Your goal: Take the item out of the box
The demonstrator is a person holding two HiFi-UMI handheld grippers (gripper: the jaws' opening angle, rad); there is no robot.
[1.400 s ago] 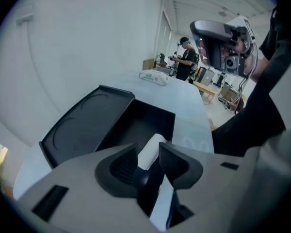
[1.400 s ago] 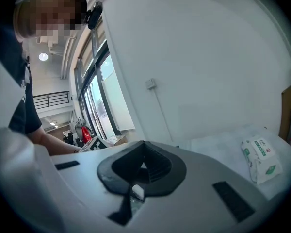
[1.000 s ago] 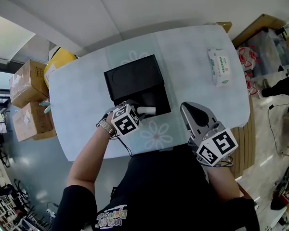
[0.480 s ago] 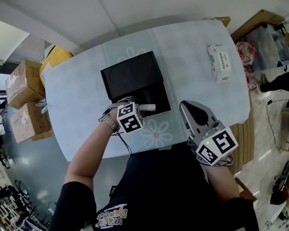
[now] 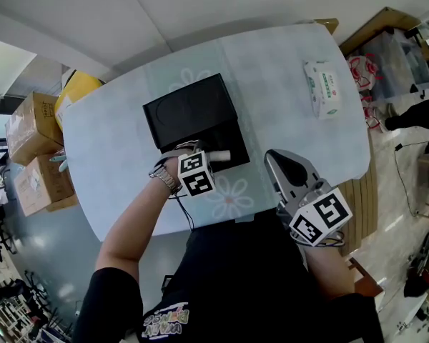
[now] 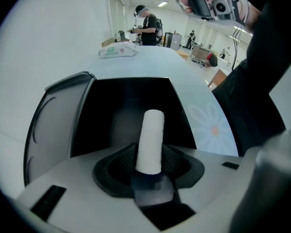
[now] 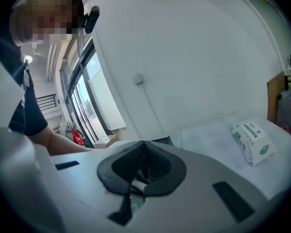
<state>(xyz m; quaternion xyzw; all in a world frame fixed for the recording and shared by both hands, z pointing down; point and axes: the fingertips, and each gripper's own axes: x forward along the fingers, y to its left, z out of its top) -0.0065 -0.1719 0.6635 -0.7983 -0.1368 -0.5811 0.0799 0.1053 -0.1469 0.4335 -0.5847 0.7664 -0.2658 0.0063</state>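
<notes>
1 table (image 5: 121,141). 1 black box (image 5: 189,113), sitting open. 1 white cylinder (image 6: 151,130). 1 wipes pack (image 5: 323,89). 2 grippers on me: left gripper (image 6: 150,152), right gripper (image 7: 143,152). 1 watch (image 5: 162,179) on my left wrist. 2 cardboard boxes (image 5: 28,127) past table edge. 1 yellow thing (image 5: 82,88), no clue what.

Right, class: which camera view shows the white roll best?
The left gripper view: the roll sits large in the middle, its whole length bright against the dark box. The head view shows it only as a small white stub in the box. The right gripper view does not show it.
</notes>
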